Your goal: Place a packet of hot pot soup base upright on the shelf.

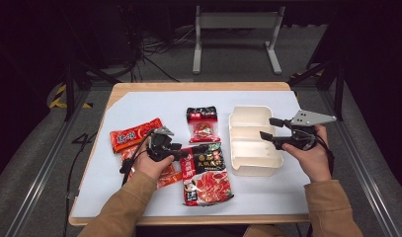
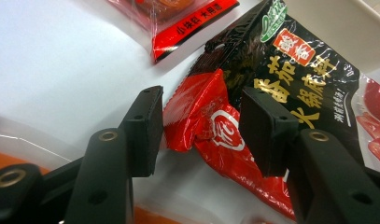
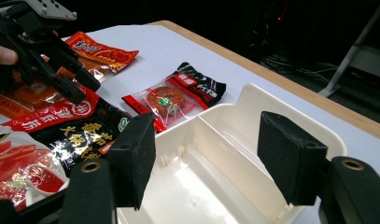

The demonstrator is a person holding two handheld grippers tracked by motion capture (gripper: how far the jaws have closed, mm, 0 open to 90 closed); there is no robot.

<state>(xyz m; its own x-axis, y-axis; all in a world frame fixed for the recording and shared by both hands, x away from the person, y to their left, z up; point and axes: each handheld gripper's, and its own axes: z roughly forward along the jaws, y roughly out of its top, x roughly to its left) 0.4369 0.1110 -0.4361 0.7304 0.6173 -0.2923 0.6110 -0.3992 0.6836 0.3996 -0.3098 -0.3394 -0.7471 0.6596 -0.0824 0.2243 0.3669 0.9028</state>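
A large black and red hotpot-base packet (image 1: 206, 173) lies flat at the table's front centre. My left gripper (image 1: 187, 152) is low over its upper left corner. In the left gripper view the open gripper (image 2: 201, 116) straddles the packet's (image 2: 290, 84) red corner, and neither pad presses it. My right gripper (image 1: 266, 127) hovers open over the right side of a white divided tray (image 1: 253, 170). In the right gripper view that gripper (image 3: 206, 158) holds nothing above the tray's (image 3: 253, 100) empty compartments.
A small clear packet with a black top (image 1: 202, 124) lies left of the tray. An orange-red packet (image 1: 135, 134) lies at the left, with another packet (image 1: 168, 177) under my left hand. The white sheet (image 1: 267, 197) covers the wooden table (image 1: 198, 86).
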